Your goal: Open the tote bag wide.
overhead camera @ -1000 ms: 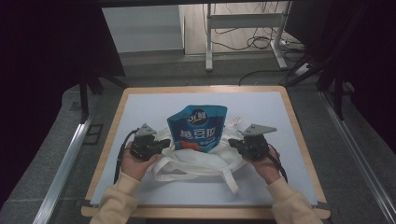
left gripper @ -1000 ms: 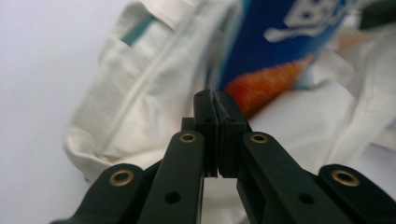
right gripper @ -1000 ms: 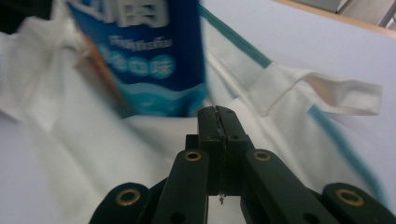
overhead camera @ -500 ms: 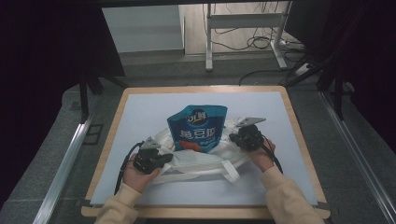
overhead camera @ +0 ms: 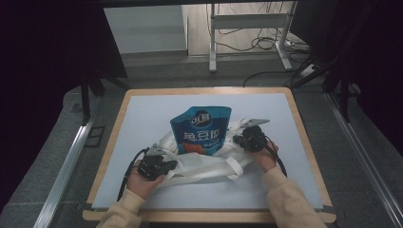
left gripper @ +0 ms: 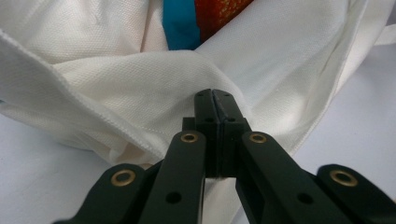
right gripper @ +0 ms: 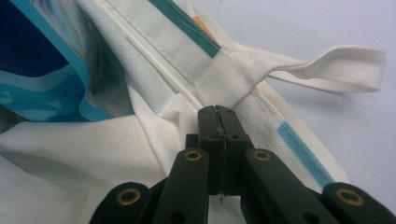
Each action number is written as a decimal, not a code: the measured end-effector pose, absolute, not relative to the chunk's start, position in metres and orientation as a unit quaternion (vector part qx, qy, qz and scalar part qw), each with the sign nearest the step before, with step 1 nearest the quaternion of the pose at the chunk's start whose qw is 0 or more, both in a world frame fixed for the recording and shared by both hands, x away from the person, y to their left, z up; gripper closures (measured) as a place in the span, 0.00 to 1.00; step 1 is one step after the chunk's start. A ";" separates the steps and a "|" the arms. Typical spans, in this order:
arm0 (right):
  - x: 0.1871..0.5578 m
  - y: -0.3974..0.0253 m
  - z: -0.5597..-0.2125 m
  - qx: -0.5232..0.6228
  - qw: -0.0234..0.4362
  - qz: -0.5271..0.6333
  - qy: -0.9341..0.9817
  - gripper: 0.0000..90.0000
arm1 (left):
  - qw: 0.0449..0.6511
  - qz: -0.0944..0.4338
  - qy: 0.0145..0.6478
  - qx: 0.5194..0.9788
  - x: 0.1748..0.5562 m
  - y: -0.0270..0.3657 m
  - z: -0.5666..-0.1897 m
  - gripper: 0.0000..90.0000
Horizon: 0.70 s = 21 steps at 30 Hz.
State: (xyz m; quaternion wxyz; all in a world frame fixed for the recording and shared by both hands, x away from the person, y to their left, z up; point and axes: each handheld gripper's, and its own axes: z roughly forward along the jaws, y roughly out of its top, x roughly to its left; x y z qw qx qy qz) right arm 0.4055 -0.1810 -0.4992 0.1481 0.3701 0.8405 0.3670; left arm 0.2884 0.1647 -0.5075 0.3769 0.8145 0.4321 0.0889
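Note:
A white cloth tote bag (overhead camera: 204, 164) lies crumpled on the pale mat, and a blue snack pouch (overhead camera: 202, 129) sticks out of its mouth toward the far side. My left gripper (overhead camera: 170, 165) is at the bag's near-left part, shut on a fold of the white cloth (left gripper: 140, 88); its tips (left gripper: 213, 93) are closed together. My right gripper (overhead camera: 239, 139) is at the bag's right side, beside the pouch. It (right gripper: 217, 111) is shut on the bag's rim (right gripper: 219, 77), where a handle strap (right gripper: 345, 70) is sewn on. The pouch's blue edge (right gripper: 42, 79) lies to its left.
The pale mat (overhead camera: 142, 118) covers a wooden-edged board (overhead camera: 111, 137). The bag's loose handles (overhead camera: 233, 167) lie on the mat toward the near edge. A metal stand (overhead camera: 247, 21) and cables (overhead camera: 266, 45) sit on the floor beyond the table.
My left gripper has pulled back toward the near edge, drawing the bag cloth with it. The right gripper has shifted slightly farther, beside the pouch.

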 end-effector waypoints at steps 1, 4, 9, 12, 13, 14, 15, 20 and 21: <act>0.406 -0.181 -0.500 0.371 0.148 0.370 0.839 0.99 | 0.378 0.089 0.433 0.814 0.288 0.165 -0.508 1.00; 0.406 -0.182 -0.500 0.373 0.145 0.373 0.837 0.99 | 0.382 0.090 0.434 0.811 0.288 0.165 -0.506 1.00; 0.400 -0.183 -0.495 0.368 0.154 0.381 0.834 0.99 | 0.396 0.105 0.433 0.803 0.285 0.166 -0.499 1.00; 0.394 -0.185 -0.488 0.368 0.157 0.402 0.824 0.99 | 0.413 0.115 0.432 0.794 0.283 0.166 -0.492 1.00; 0.391 -0.186 -0.484 0.366 0.159 0.407 0.822 0.99 | 0.420 0.120 0.427 0.792 0.281 0.167 -0.489 1.00; 0.387 -0.187 -0.480 0.364 0.164 0.415 0.818 0.99 | 0.423 0.123 0.426 0.790 0.280 0.167 -0.487 1.00; 0.384 -0.188 -0.476 0.362 0.168 0.420 0.815 0.99 | 0.428 0.128 0.423 0.789 0.277 0.169 -0.484 1.00; 0.364 -0.201 -0.456 0.348 0.176 0.456 0.800 0.99 | 0.445 0.142 0.428 0.774 0.272 0.183 -0.475 1.00; 0.359 -0.206 -0.452 0.345 0.175 0.464 0.797 0.99 | 0.448 0.144 0.430 0.770 0.272 0.186 -0.474 1.00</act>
